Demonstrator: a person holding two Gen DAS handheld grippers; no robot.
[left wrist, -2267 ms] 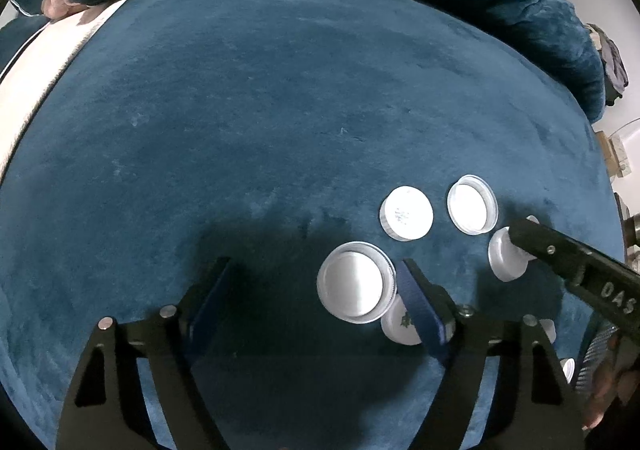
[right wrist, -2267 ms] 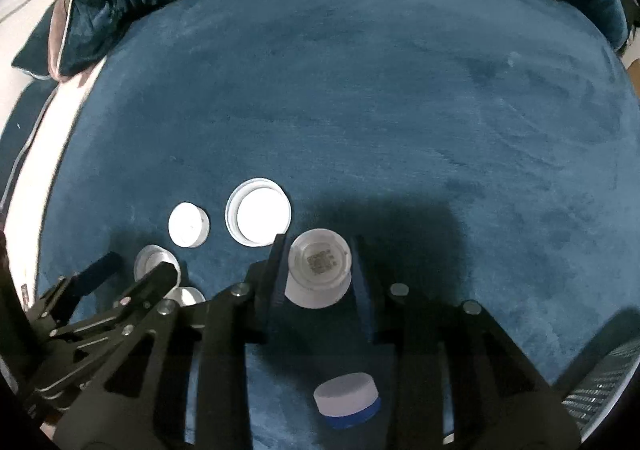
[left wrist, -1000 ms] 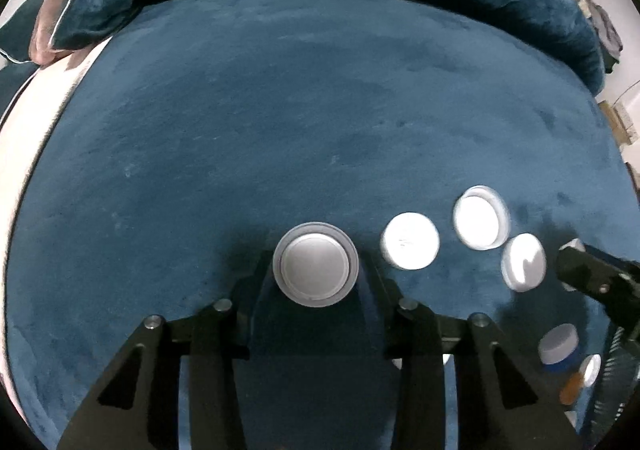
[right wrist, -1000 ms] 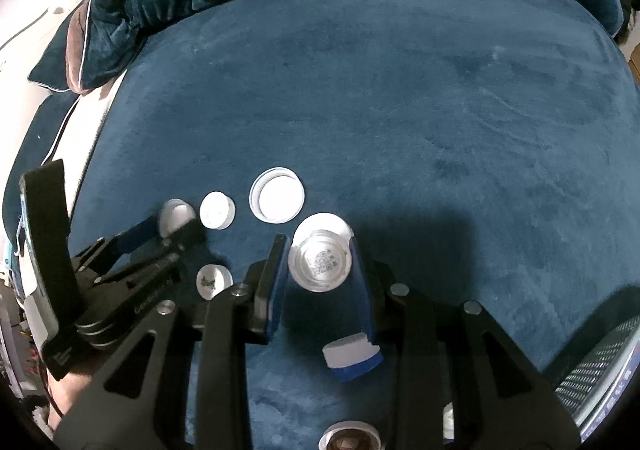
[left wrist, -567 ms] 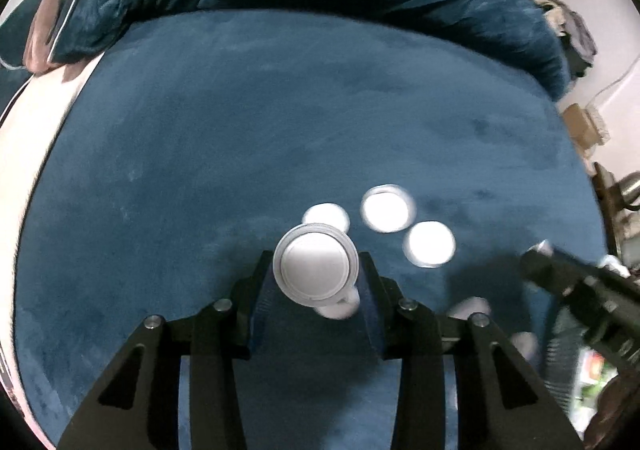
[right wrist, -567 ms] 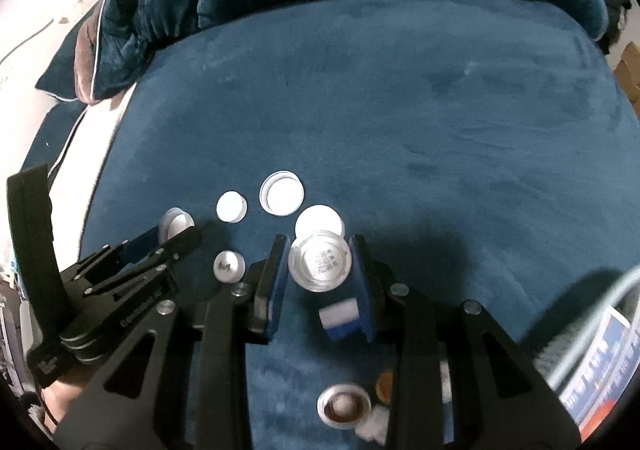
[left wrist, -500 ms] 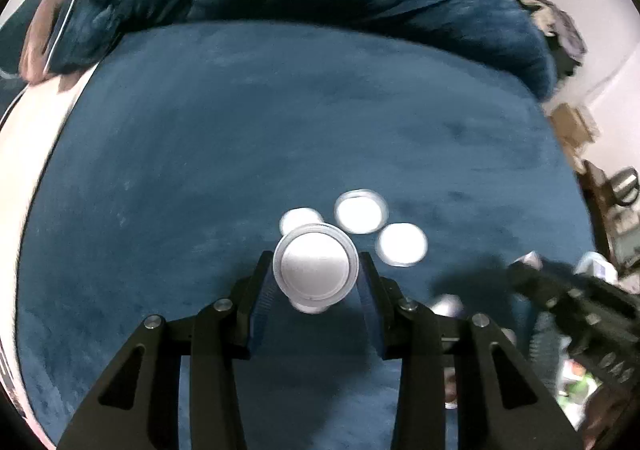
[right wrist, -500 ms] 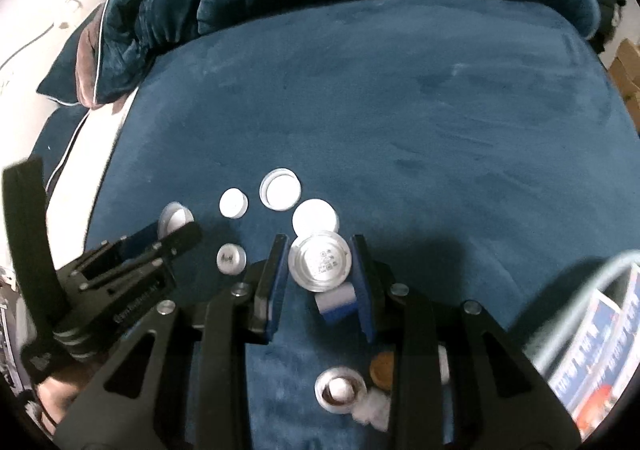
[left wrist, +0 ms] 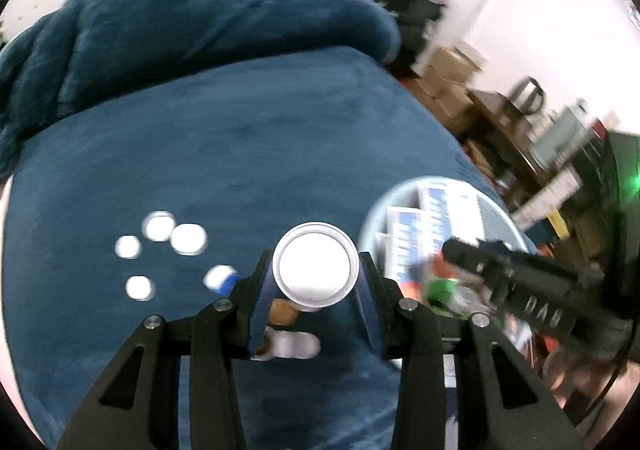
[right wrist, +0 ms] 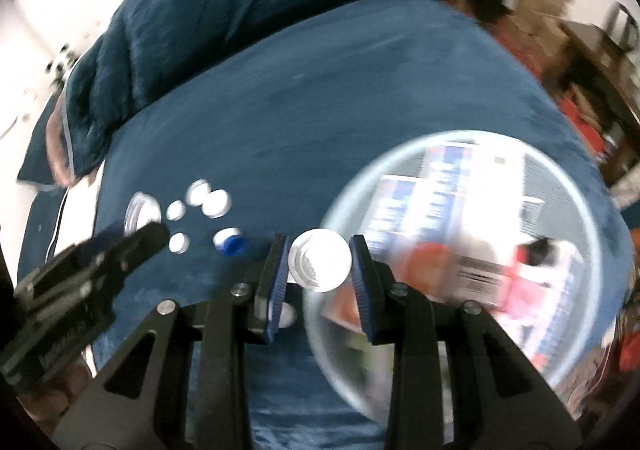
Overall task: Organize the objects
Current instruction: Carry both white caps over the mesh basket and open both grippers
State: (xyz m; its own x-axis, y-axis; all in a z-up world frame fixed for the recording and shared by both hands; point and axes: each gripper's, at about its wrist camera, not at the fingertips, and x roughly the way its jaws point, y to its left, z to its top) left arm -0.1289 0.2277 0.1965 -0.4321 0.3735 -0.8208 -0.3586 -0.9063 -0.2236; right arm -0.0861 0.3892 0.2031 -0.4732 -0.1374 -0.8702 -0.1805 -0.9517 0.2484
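My left gripper is clamped on a round silver tin lid, held above the blue bed near its right edge. My right gripper is pinched tight on a small silver tin, over the rim of the pale round basket of boxes. White lids and a blue-rimmed cap lie loose at left.

The plush velvet bed cover is deep teal blue. A round silver metal tin has a pale matte face. The round mesh basket is light blue-grey. One small cap is white over blue.
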